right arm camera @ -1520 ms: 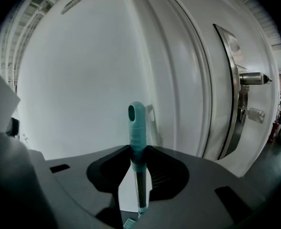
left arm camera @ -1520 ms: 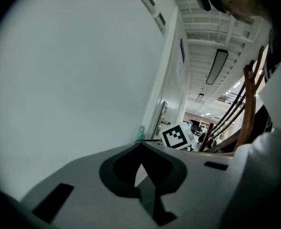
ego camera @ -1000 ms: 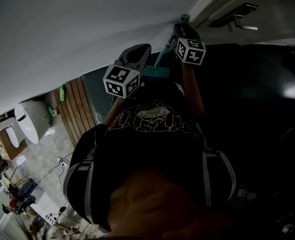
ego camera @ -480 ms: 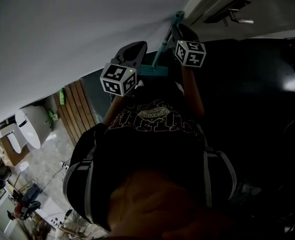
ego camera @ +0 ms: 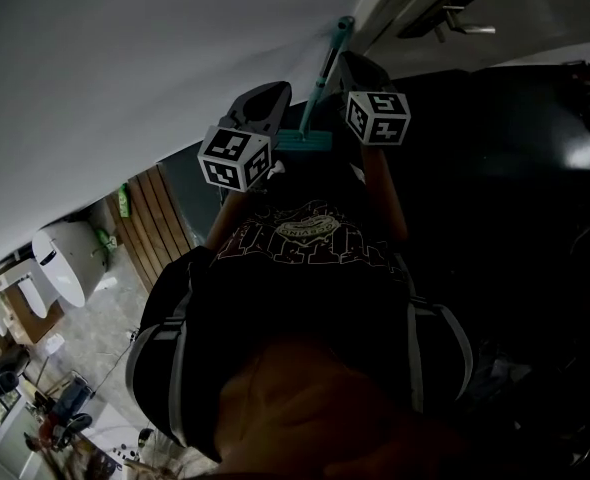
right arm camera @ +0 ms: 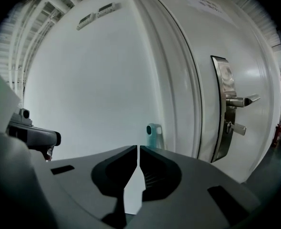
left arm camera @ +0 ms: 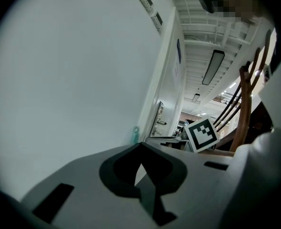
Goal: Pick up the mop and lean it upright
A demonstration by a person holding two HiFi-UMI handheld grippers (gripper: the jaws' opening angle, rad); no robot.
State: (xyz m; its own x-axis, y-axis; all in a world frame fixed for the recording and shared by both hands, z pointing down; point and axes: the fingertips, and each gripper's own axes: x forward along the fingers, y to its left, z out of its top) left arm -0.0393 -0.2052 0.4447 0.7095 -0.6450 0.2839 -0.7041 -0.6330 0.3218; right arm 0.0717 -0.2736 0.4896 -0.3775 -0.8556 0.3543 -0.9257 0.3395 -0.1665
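The mop has a teal handle [ego camera: 325,73] that leans upright against the white wall, with its teal head [ego camera: 305,140] low by the person's body. The handle's top end [right arm camera: 154,136] rests on the wall just left of the door frame. My right gripper [ego camera: 359,68] is to the right of the handle and apart from it; its jaws have just been closing and stand shut with nothing between them [right arm camera: 138,148]. My left gripper [ego camera: 261,106] hangs to the left of the mop, shut and empty [left arm camera: 141,144]. The handle tip [left arm camera: 135,134] shows beyond it.
A white door with a metal lever handle [right arm camera: 238,100] stands right of the mop. The white wall [ego camera: 125,58] fills the left. A wooden slatted panel [ego camera: 155,218] and a white appliance [ego camera: 63,253] lie lower left. The left gripper [right arm camera: 33,136] shows in the right gripper view.
My right gripper has drawn back from the mop handle towards the person, leaving more of the handle bare against the wall. The left gripper has stayed put.
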